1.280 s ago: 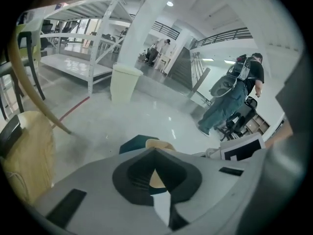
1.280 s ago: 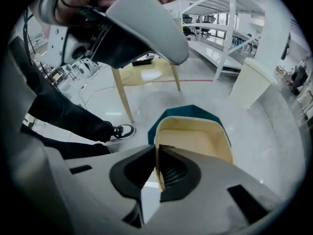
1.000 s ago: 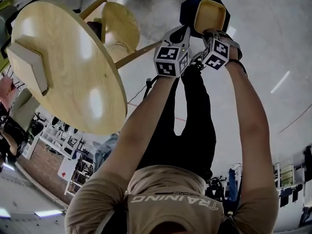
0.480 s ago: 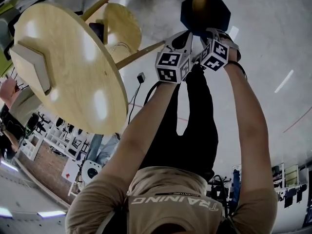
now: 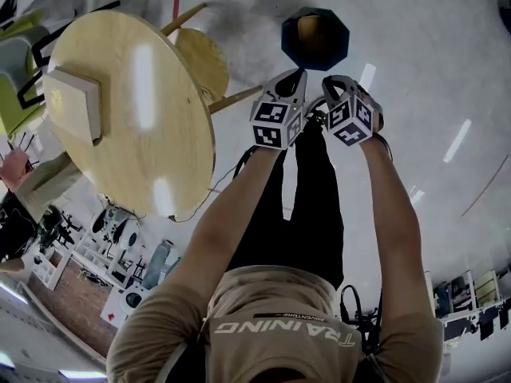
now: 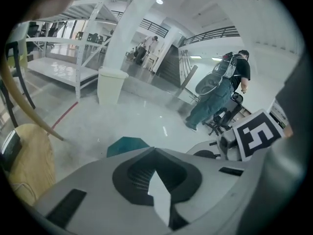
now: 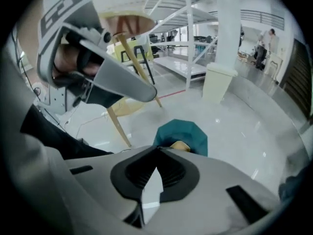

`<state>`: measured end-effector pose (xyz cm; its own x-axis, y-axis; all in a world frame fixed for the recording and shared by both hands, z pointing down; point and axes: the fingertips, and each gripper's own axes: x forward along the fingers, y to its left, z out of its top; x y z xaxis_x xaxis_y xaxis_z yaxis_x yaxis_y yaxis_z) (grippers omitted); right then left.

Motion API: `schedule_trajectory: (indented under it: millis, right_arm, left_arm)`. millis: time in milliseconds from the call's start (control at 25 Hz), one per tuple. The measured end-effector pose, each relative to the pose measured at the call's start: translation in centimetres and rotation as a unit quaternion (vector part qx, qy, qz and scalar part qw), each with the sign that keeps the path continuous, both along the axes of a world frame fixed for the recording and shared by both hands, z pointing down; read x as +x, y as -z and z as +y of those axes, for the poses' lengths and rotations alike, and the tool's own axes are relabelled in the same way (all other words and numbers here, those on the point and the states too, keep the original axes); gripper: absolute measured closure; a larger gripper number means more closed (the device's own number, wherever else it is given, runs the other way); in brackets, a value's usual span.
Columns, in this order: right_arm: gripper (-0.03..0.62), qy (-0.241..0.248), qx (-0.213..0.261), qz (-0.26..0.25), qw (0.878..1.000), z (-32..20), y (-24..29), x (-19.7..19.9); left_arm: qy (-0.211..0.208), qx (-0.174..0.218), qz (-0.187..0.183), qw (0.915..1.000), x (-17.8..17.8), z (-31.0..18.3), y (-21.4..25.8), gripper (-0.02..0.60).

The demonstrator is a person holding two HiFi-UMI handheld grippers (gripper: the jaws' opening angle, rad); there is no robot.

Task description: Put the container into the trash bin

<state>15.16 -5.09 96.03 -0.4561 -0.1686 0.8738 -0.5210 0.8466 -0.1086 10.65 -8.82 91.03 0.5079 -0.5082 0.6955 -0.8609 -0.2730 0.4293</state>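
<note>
The dark teal eight-sided trash bin (image 5: 314, 38) stands on the pale floor ahead of me. The tan container (image 5: 308, 28) lies inside it and shows in the right gripper view as a tan edge (image 7: 179, 145) in the bin's mouth (image 7: 182, 133). Both grippers hang side by side just short of the bin and apart from it. My left gripper (image 5: 296, 78) and my right gripper (image 5: 332, 83) are both shut with nothing between the jaws. In the left gripper view only a corner of the bin (image 6: 126, 145) shows over the closed jaws (image 6: 155, 152).
A round wooden table (image 5: 152, 134) with a flat pale box (image 5: 76, 102) on it stands at the left, a wooden chair (image 5: 201, 50) beside it. A white pedal bin (image 6: 110, 84) and a person (image 6: 220, 94) are farther off across the floor.
One second ago the container was held over the bin at my right gripper. It has dropped into the bin, and both grippers have drawn back from it.
</note>
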Motion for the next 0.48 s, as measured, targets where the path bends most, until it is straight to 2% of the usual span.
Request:
schedule_trajectory:
  millis: [200, 360, 480]
  right_arm:
    - [0.589, -0.058, 0.029, -0.014, 0.998, 0.1, 8.7, 1.1]
    - [0.589, -0.099, 0.044, -0.037, 0.993, 1.5, 16.6, 0.7]
    - [0.589, -0.118, 0.064, -0.051, 0.990, 1.4, 21.8, 0.7]
  left_arm:
    - [-0.026, 0.031, 0.010, 0.9991, 1.5, 0.2, 7.4, 0.583]
    - [-0.040, 0.039, 0.012, 0.9983, 1.6, 1.9, 13.9, 0.583]
    - [-0.053, 0.063, 0.015, 0.9965, 1.5, 1.8, 18.6, 0.583]
